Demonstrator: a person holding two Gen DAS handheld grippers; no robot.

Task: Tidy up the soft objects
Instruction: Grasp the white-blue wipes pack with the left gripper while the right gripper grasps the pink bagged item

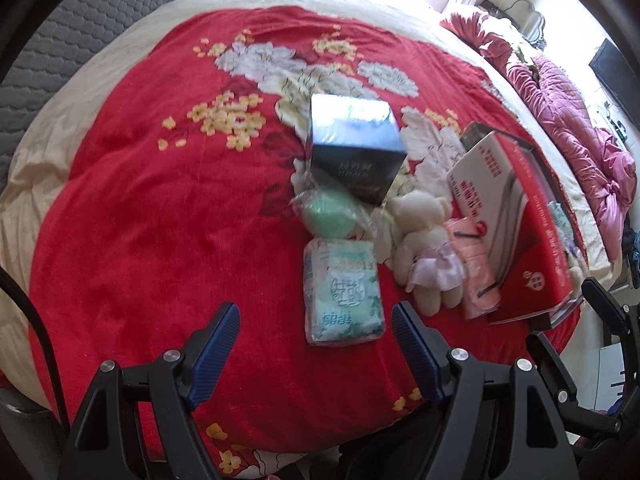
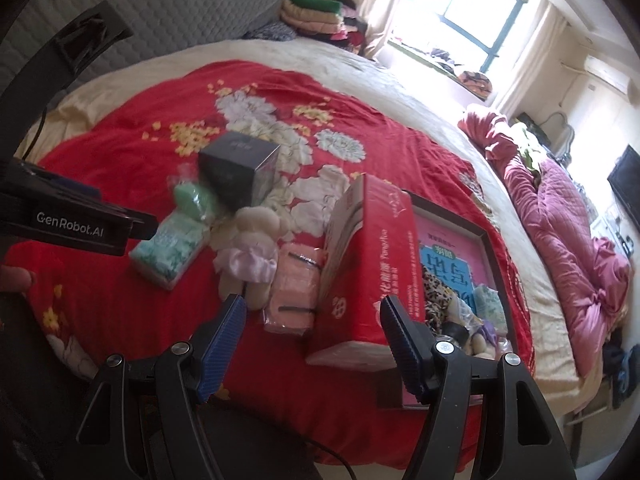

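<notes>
Your left gripper hangs wide open and empty over the red blanket, its 2 blue fingers flanking the near end of the tissue pack without touching it. Just beyond lies the green item in clear wrap, pressed against the dark box. Close carelessly and you may catch blanket pile with the pack, or slip on its wrapper.

Next comes the plush bear, then the pink cloth against the upright red carton; nudge that carton and it could topple onto them.

Your right gripper is equally open and empty, near the carton's base, beside the open tray already holding soft items.
</notes>
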